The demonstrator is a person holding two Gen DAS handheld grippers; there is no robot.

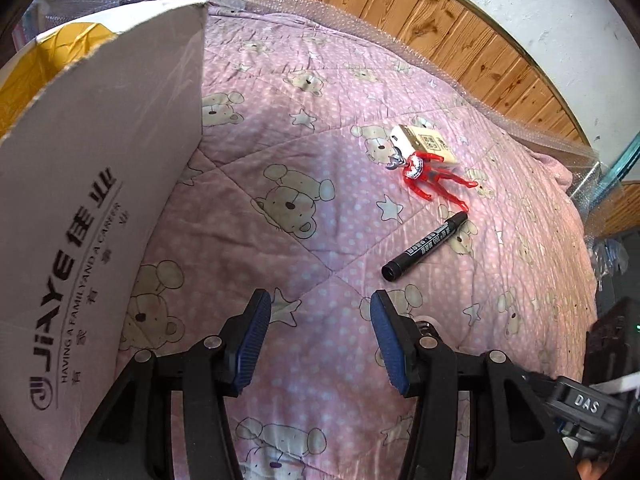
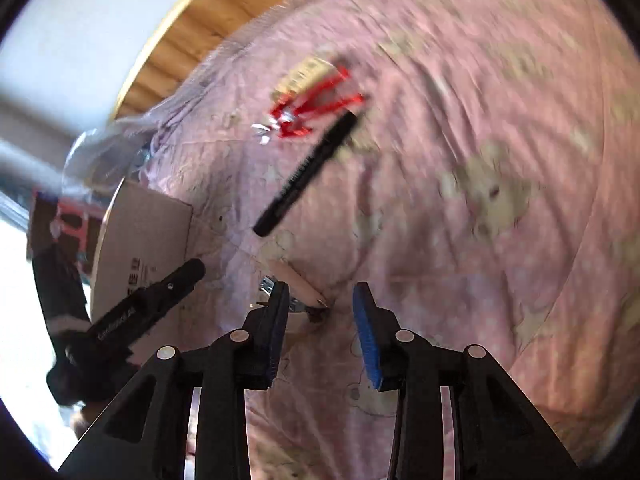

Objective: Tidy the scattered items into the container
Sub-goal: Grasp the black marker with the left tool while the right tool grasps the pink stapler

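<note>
The cardboard box [image 1: 100, 184] printed "JIAYE" stands at the left on the pink bear quilt [image 1: 304, 184]. My left gripper [image 1: 320, 320] is open and empty beside the box. Further right lie a black marker [image 1: 424, 246], a red toy figure [image 1: 434, 178] and a small beige QR-code box [image 1: 426, 142]. The right wrist view is blurred. There my right gripper [image 2: 320, 308] is open just above a small beige item with a metal part [image 2: 298, 290], partly hidden by the left finger. The marker [image 2: 306, 172], figure [image 2: 316, 108] and cardboard box [image 2: 140, 248] lie beyond it.
Wood panelling [image 1: 440, 12] and a white wall run behind the bed, with bubble wrap along the quilt's far edge. The box holds something yellow [image 1: 44, 64]. The left tool [image 2: 148, 304] shows at the left of the right wrist view. Dark gear [image 1: 616, 340] sits past the bed's right edge.
</note>
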